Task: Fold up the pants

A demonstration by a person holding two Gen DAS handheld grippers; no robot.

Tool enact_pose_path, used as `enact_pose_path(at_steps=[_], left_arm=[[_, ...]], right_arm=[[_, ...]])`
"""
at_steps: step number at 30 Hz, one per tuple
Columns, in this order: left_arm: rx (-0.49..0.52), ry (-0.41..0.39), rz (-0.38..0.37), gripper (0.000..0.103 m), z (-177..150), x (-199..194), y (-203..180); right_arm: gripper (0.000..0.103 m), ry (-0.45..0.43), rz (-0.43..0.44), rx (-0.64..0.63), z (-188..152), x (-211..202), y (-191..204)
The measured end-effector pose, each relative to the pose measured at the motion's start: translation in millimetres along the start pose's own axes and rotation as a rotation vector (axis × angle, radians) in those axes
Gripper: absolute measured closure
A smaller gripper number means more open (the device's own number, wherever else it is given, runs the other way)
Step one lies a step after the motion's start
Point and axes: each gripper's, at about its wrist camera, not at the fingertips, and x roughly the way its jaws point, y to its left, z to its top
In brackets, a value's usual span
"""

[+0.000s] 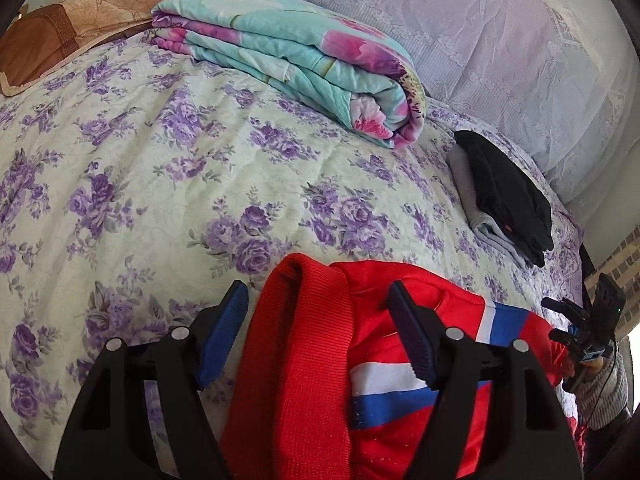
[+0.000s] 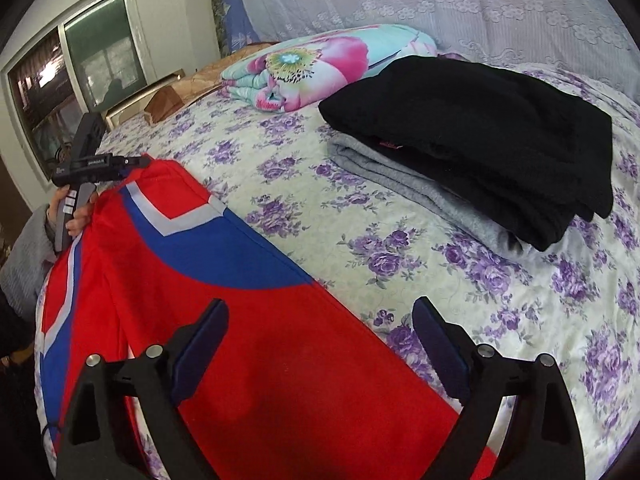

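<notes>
Red pants (image 1: 308, 360) with white and blue stripes lie on the floral bedspread (image 1: 140, 200); they also show in the right wrist view (image 2: 280, 360), spread flat along the near edge of the bed. My left gripper (image 1: 318, 304) is open, its blue pads either side of the red ribbed waistband. My right gripper (image 2: 320, 320) is open, low over the red leg, its right finger over the bedspread (image 2: 400, 240). The left gripper (image 2: 136, 162) shows far left in the right view at the pants' far end. The right gripper (image 1: 560, 320) shows at the far right of the left view.
A folded teal and pink floral quilt (image 1: 304, 60) lies at the back of the bed. A stack of folded black and grey clothes (image 2: 460, 140) sits at the right. A brown pillow (image 1: 60, 36) lies far left. A lace curtain (image 1: 480, 40) hangs behind, a window (image 2: 72, 60) at left.
</notes>
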Motion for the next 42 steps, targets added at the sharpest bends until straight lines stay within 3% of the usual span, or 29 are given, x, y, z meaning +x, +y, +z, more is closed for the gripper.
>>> enact_pose_path(at_steps=[5,8,10,13,18,33,42], left_arm=[[0.026,0.003,0.012,0.039,-1,2,-4],[0.032,-0.005,0.011,0.049,-1,1,-5],[0.036,-0.014,0.007,0.053,-2,-1,-5],[0.045,-0.038,0.01,0.065,-2,-5,-6],[0.047,-0.062,-0.002,0.079,-1,-9,-6],[0.149,-0.15,0.064,0.083,-8,-25,-27],[0.165,-0.193,0.062,0.084,-10,-34,-29]], right_arm=[[0.042,0.066,0.043,-0.023,-3,17,-4],[0.066,0.056,0.023,-0.015,-6,20,-8],[0.087,0.044,0.019,-0.009,-6,17,-8],[0.097,0.038,-0.03,-0.068,-7,12,8],[0.099,0.022,-0.064,-0.079,-6,-5,25],[0.099,0.0,-0.126,-0.048,-16,-36,60],[0.099,-0.022,-0.153,-0.045,-22,-53,79]])
